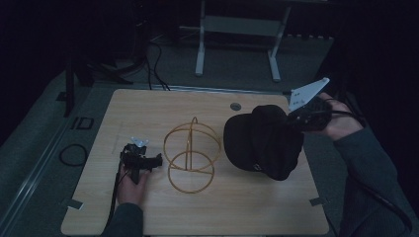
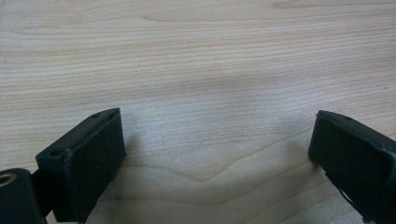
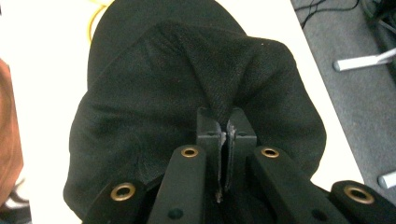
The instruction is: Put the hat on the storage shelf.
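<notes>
dim grey floor surrounds a light wood-grain counter (image 1: 247, 207), with a white metal frame (image 1: 237, 44) standing on the floor beyond its far edge and dark cables (image 1: 153, 59) trailing near the far left corner. a small round grommet (image 1: 235, 106) sits in the counter near the far edge.

near the middle of the counter stands a yellow wire stand (image 1: 191, 155), made of a flat ring at the base and upright hoops rising from it.

just right of the stand, a black cap (image 1: 262, 140) is lifted by its crown, the fabric bunched and hanging down, its lower edge close to or touching the counter; which of the two cannot be told. the right gripper (image 1: 296, 118), held in the person's right hand (image 1: 338, 121) with a grey three-cornered plate on top, is clamped onto that cap. in the right gripper view the jaws are pressed together with a fold of the black cap (image 3: 187, 93) pinched between them, and the cloth puckers toward the pinch.

the left gripper (image 1: 157, 160) rests low on the counter just left of the stand's base ring, held in the left hand (image 1: 131, 185). in the left gripper view its jaws are spread wide over bare wood (image 2: 201, 70), nothing between them.
</notes>
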`<state>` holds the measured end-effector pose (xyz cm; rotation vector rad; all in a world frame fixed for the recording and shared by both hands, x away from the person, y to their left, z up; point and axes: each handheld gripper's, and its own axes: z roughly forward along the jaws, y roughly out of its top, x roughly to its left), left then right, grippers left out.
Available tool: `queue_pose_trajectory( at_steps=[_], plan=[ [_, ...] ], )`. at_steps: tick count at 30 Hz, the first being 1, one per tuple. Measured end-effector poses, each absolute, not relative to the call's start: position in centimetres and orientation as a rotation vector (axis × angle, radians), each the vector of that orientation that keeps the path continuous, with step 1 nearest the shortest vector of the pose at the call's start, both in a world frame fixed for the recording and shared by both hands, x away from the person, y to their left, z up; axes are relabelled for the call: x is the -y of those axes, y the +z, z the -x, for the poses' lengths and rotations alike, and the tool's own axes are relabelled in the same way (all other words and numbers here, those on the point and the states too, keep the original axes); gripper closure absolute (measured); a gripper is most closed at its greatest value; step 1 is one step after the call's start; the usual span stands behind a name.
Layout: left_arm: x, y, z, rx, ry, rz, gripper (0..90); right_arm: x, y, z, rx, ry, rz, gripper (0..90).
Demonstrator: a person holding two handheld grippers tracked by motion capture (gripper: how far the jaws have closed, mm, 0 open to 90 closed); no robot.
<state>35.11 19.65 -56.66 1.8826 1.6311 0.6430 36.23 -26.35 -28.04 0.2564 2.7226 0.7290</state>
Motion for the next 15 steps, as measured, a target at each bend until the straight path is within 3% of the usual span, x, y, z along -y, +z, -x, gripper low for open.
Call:
queue_pose_trajectory(
  at_steps=[15],
  plan=[
    [-19.65, -56.66, -35.11, -1.631, 0.643, -1.882, 3.4, 27.22, -27.38, -36.49, -2.643, 0.994, -0.280, 86.9]
  ],
)
